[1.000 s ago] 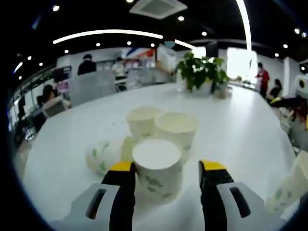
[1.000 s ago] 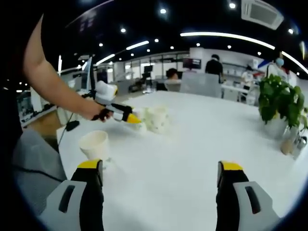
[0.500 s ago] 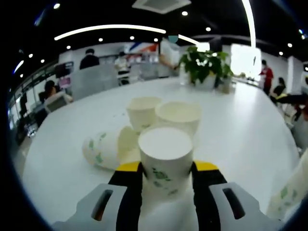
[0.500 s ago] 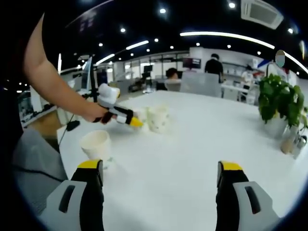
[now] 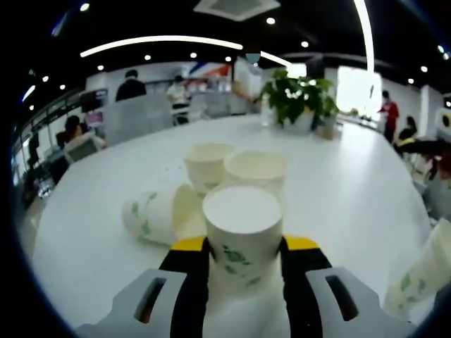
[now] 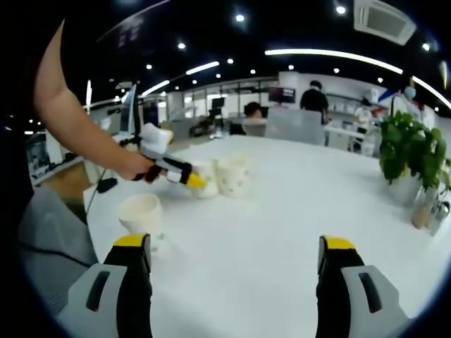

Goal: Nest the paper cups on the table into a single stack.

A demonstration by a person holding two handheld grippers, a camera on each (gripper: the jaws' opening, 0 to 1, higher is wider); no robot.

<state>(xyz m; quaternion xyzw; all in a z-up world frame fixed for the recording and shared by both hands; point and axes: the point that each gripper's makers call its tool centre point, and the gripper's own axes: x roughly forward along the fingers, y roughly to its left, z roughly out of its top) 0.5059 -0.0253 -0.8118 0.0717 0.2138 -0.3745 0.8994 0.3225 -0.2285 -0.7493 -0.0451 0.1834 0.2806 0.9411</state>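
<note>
Paper cup clamped in left gripper, seemingly upside-down; right gripper wide, empty.

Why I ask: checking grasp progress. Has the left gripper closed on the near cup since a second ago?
Yes. The left gripper has closed inward onto the near cup, beside the tipped cup.

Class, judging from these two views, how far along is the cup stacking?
Done: nothing is nested yet. In hand: the left hand-held gripper is shut on one upright cup. Left: two upright cups behind it, a tipped cup, and a lone cup by the open right hand-held gripper.
</note>
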